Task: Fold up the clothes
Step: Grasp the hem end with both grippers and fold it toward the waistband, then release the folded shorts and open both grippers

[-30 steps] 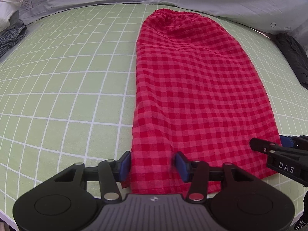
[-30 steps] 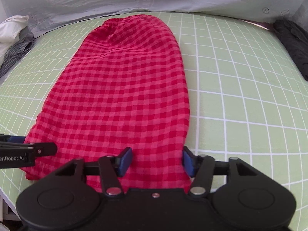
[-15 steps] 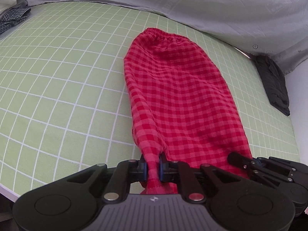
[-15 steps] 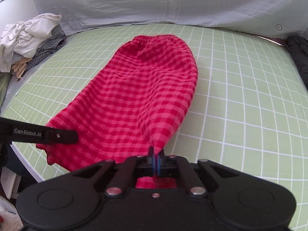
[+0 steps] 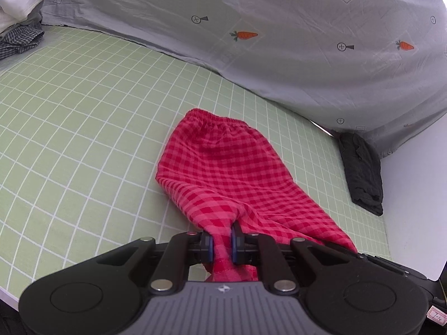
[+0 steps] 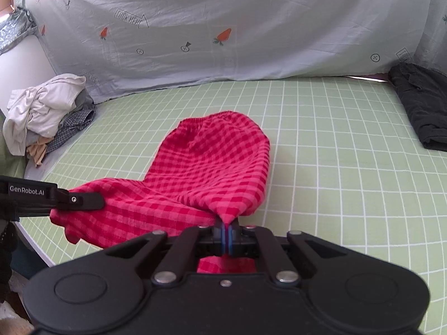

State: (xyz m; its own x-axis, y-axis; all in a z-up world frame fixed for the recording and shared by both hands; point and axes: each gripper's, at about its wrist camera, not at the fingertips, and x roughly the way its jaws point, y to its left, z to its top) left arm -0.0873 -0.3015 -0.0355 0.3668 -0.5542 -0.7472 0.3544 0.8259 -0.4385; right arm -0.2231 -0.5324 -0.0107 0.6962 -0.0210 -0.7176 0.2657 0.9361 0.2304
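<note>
Green grid-lined counter (image 5: pixel 83 128) bearing red-checked, elastic-waisted cloth shorts (image 5: pixel 223 167), waistband resting flat at the far end. Hem corners, flat a second ago, are now lifted, each pinched by the left hand-held gripper (image 5: pixel 220 244) and right hand-held gripper (image 6: pixel 225 236), suggesting a lengthwise fold. Only the right view shows the white crumpled laundry pile (image 6: pixel 42 106).

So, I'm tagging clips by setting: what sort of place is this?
Probably a home laundry-folding spot: a green grid mat, a carrot-print sheet hung behind, and a heap of unfolded clothes at its edge.
</note>
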